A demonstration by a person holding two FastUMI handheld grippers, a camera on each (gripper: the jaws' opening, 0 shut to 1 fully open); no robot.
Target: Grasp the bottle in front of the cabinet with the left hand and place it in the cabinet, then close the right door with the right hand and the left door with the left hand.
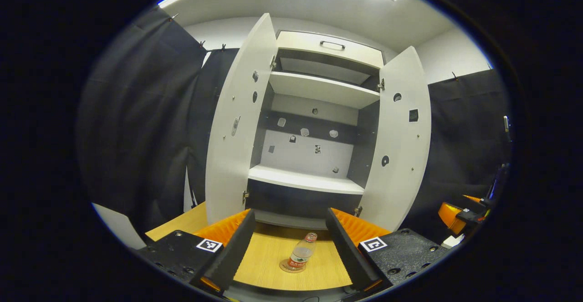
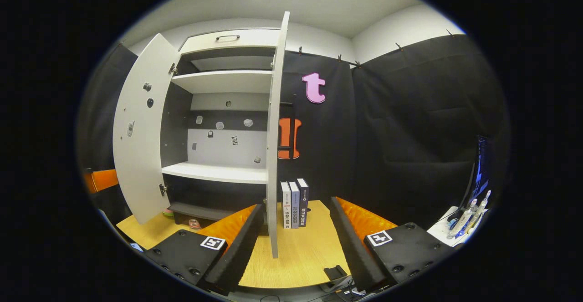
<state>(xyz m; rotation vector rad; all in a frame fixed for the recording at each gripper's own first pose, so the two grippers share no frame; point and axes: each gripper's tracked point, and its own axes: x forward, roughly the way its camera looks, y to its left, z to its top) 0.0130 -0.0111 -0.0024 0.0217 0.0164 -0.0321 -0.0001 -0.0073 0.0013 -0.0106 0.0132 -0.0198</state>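
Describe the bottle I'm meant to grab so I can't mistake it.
Find the tall white cabinet with both doors swung open. On the wooden table just before its base stands the bottle, between the left gripper's open fingers. It is small, clear plastic, with a red cap and a red label, standing alone there.

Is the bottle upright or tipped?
Upright: the clear plastic bottle stands on its base on the wooden table, red cap up, between the open left tongs.
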